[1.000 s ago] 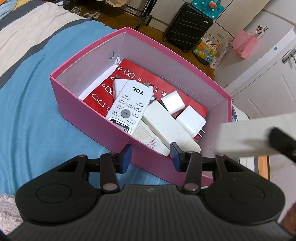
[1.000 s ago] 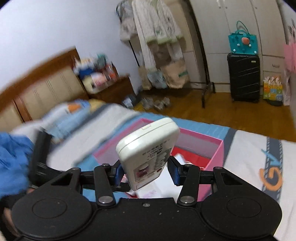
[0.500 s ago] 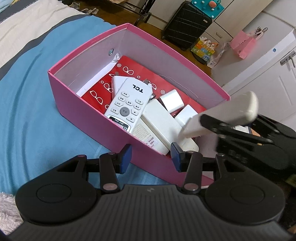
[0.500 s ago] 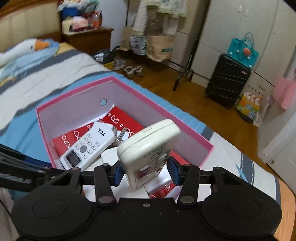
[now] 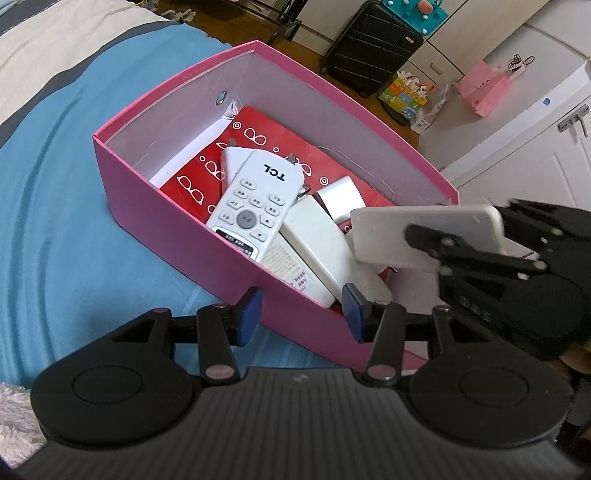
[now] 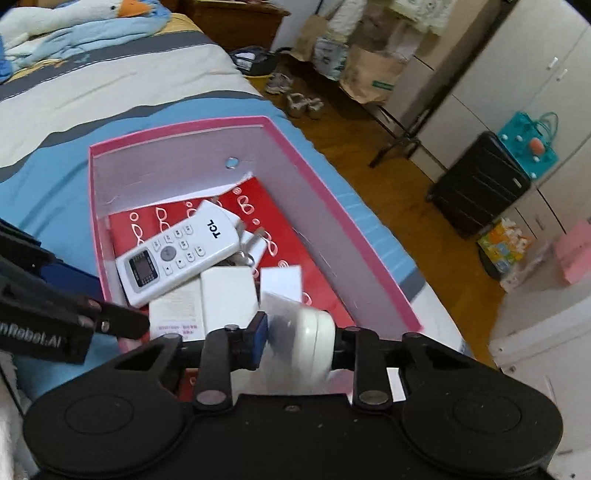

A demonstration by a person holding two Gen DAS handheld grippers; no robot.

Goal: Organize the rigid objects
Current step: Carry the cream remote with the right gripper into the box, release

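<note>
A pink box (image 5: 155, 206) sits on the blue bedspread; it also shows in the right wrist view (image 6: 332, 206). Inside lie a white TCL remote (image 5: 255, 206) (image 6: 177, 251), a second white remote (image 5: 325, 251), white chargers (image 5: 340, 195) (image 6: 280, 280) and a red paper bag (image 5: 192, 184). My right gripper (image 6: 299, 343) holds a white remote (image 5: 424, 232) (image 6: 306, 339), blurred, tilted down over the box's near right end. My left gripper (image 5: 301, 314) is open and empty, just outside the box's near wall.
The box stands near the bed's edge, with wooden floor beyond. A black suitcase (image 5: 369, 48) (image 6: 480, 184), white cabinets (image 6: 517, 92), a pink bag (image 5: 484, 88) and a stuffed goose (image 6: 74, 14) on the bed are around.
My right gripper has swung over the box and tipped down, lowering the white remote from upright to level just above the box contents. My left gripper has stayed open by the box.
</note>
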